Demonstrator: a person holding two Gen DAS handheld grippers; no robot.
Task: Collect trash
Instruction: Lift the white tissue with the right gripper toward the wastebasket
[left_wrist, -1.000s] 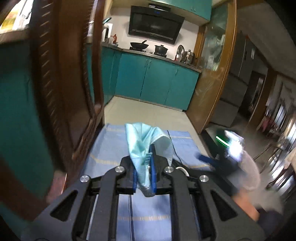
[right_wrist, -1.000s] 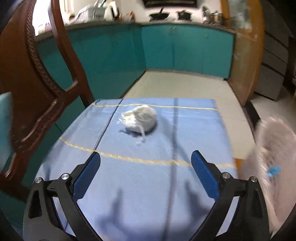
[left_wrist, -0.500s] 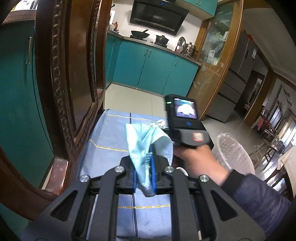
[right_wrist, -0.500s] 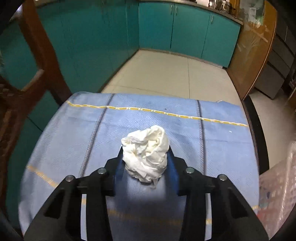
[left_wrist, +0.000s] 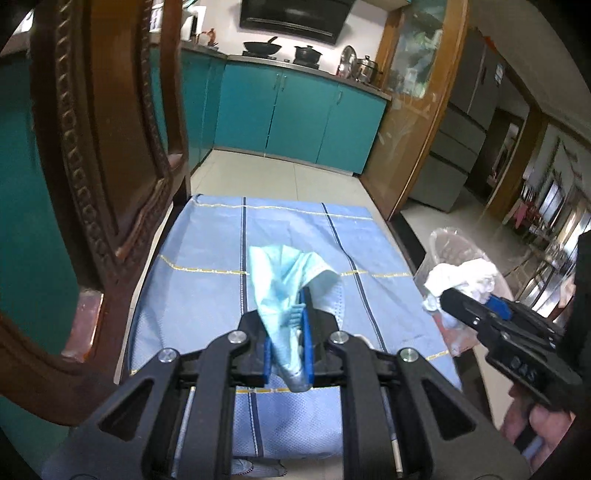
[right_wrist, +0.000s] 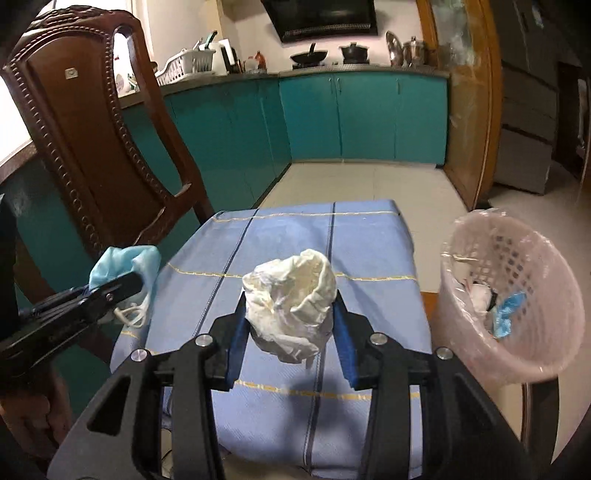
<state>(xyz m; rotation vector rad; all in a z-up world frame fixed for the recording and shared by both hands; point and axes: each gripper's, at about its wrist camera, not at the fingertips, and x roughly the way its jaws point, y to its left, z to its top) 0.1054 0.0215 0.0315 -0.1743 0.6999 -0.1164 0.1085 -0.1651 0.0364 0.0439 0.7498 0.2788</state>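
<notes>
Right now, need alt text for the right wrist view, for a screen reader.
The right gripper is shut on a crumpled white tissue wad above a blue tablecloth. A pink mesh trash basket with some trash inside stands to the right; at left, the left gripper holds a light blue face mask.

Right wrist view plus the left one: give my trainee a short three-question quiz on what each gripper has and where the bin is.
1. True or false: the left gripper has its jaws shut on a light blue face mask.
2. What does the right gripper hold? A) a plastic bottle B) a crumpled white tissue wad C) nothing
3. Fill in: in the right wrist view, the pink mesh wastebasket stands to the ____ of the blue tablecloth.

Key: 1 true; 2 B; 3 right. The basket already holds some scraps, one of them blue.
</notes>
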